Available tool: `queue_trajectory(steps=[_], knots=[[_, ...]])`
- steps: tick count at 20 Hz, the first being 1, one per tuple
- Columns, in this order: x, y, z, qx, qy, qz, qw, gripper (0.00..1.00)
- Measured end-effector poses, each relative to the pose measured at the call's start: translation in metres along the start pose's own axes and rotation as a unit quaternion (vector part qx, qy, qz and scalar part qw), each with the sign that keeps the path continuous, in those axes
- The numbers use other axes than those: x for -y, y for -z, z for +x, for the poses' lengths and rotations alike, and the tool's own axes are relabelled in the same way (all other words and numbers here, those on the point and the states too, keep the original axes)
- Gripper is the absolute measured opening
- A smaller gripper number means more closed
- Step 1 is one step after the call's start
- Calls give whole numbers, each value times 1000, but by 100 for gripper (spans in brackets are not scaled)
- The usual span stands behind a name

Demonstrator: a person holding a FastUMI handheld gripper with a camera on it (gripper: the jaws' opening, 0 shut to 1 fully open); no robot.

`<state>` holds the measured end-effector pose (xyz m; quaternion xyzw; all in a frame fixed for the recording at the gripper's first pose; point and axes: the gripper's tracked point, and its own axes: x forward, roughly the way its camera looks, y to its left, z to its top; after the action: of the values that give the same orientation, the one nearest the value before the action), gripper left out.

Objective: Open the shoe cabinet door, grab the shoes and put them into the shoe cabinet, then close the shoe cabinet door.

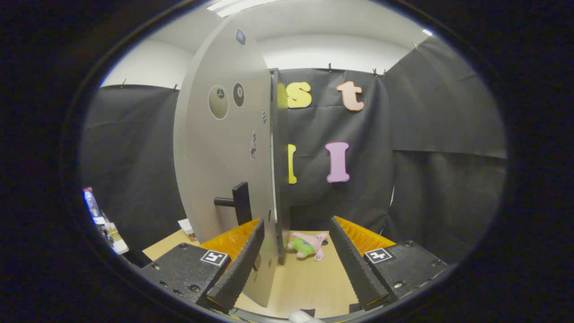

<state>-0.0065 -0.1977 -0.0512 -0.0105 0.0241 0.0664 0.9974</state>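
We've got the gripper spread wide with nothing held. The grey cabinet door stands swung out edge-on towards us, its near edge poking in between the fingers, right beside the left one. We can't tell if they actually touch. The door's dark handle sticks out on its left face, just above that finger. Behind the door edge sits the dark cabinet. On the wooden floor just ahead, between the fingers, a pink and green plush toy lies beside the cabinet's foot.
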Motion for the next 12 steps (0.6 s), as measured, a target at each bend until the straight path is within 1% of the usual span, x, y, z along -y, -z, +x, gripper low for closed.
queue_trajectory(steps=[4,8,12], knots=[[-6,3,-1,-5,14,12,1000,96],[-10,3,-7,-6,49,13,999,96],[-28,4,-10,-8,70,18,997,96]])
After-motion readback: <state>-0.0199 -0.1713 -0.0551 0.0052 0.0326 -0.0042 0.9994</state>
